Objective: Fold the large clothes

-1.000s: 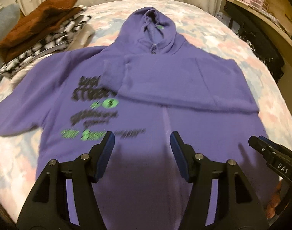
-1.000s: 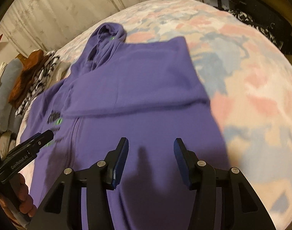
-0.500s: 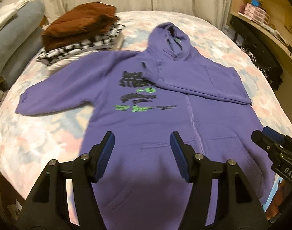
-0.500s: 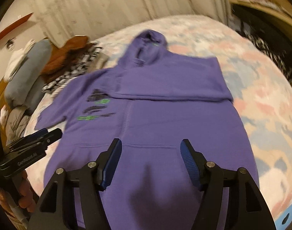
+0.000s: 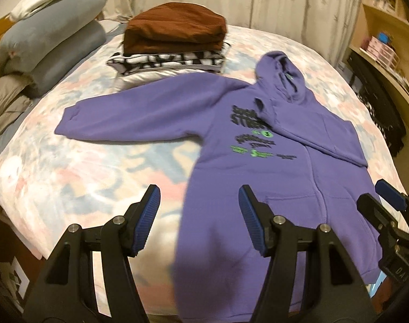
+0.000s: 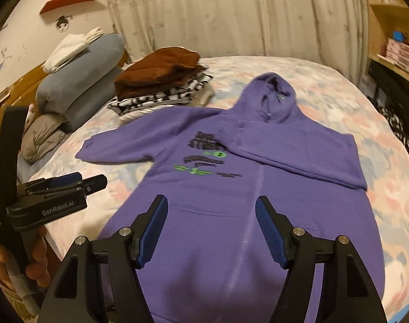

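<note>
The hoodie (image 6: pixel 247 215) lies flat, face up, on the bed (image 6: pixel 365 102). One sleeve is folded across the chest; the other extends sideways toward the folded stack (image 6: pixel 161 80). The left gripper (image 5: pixel 198 215) is released and empty. The right gripper (image 6: pixel 212 228), jaws just opening wider, hangs empty above the hem.

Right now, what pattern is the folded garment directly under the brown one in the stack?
Black-and-white blotchy print, under the brown folded garment; clearest in the left wrist view.
</note>
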Available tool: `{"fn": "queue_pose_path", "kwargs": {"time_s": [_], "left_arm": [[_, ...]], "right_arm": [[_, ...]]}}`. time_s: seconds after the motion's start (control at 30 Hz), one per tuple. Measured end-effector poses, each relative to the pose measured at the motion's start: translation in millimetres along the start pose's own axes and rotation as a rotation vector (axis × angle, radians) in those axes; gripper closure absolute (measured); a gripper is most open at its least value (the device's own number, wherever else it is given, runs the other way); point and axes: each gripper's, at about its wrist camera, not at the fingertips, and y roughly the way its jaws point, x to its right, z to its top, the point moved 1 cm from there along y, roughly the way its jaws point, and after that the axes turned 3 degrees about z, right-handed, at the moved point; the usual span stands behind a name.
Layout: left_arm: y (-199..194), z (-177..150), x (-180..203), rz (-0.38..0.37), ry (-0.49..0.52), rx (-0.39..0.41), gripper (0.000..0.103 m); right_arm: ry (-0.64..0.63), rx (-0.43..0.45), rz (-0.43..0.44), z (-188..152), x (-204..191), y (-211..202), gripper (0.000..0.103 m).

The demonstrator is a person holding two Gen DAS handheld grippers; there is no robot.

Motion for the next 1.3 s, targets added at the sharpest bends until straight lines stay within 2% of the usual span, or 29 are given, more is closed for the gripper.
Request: {"fn": "queue_pose_path", "kwargs": {"time_s": [0.27,0.47,0.77,0.9,1.1,1.3], "left_arm": [[-5,12,-40,-0.006,-0.046,0.046,0.045],[9,19,-76,-0.038,-0.106,0.054,0.043],[57,26,-141,-0.063,-0.231,0.028,0.042],[87,29,-170,-0.112,-0.307,0.01,0.042],[131,31,-210,-0.17,-0.439,-0.01,0.042],[170,37,-242,-0.195,-0.548,-0.009,0.042]], "right_arm": [[-0.049,0.027,0.016,17,-48,12,0.034],[-0.084,0.013,0.012,38,-70,47,0.034],[-0.108,-0.002,-0.012,71,-88,122,0.034],[-0.123,-0.013,-0.022,84,-97,158,0.034],[-0.138,-0.043,-0.03,93,-103,207,0.034],[-0.146,-0.076,-0.023,98,-112,255,0.034]]}}
